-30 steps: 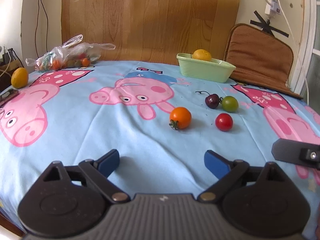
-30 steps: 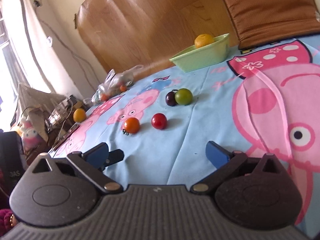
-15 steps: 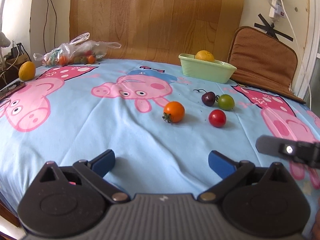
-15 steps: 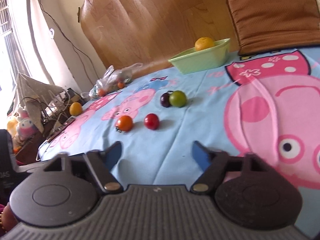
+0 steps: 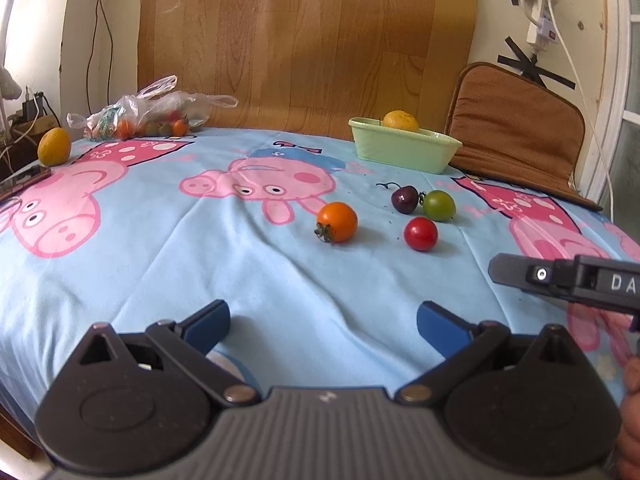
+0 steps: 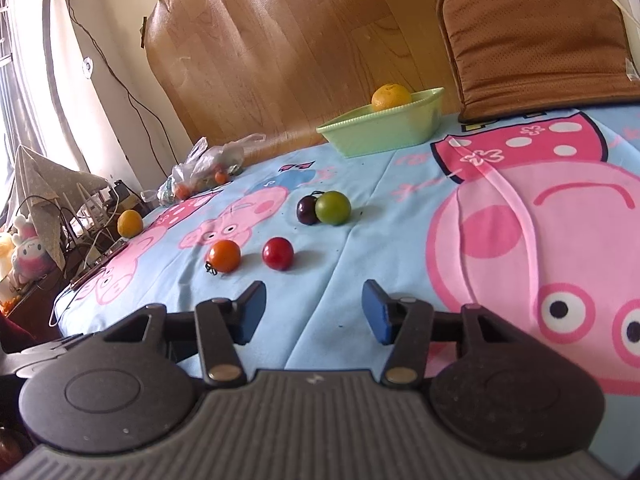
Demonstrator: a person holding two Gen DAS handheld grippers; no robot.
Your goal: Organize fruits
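Red cherry tomato [image 6: 277,253] lying ahead of the right tongs [image 6: 313,312] and a little left of the line between the blue pads, nothing in between but bare cloth. Round, so no long axis to line up with; glossy, unblemished, resting alone on the blue cartoon-pig bedsheet [image 6: 400,216]. Orange tomato [image 6: 224,256] just beside it to the left, calyx turned toward the camera. Farther back, dark cherry [image 6: 307,209] touching green tomato [image 6: 333,208]. Beyond those, near the wooden board, green dish [image 6: 384,136] already holding an orange citrus fruit [image 6: 391,97].

Right tongs nearer to the red tomato, probably the ones to take it: jaws just been closing, now partly open, empty. From the left wrist view, same red tomato [image 5: 420,233] ahead and right of centre, farther off; left tongs [image 5: 323,322] spread wide, gripping nothing. Plastic bag of small fruit [image 5: 140,120] and another yellow-orange fruit [image 5: 54,152] well apart at the far left edge of the bed.
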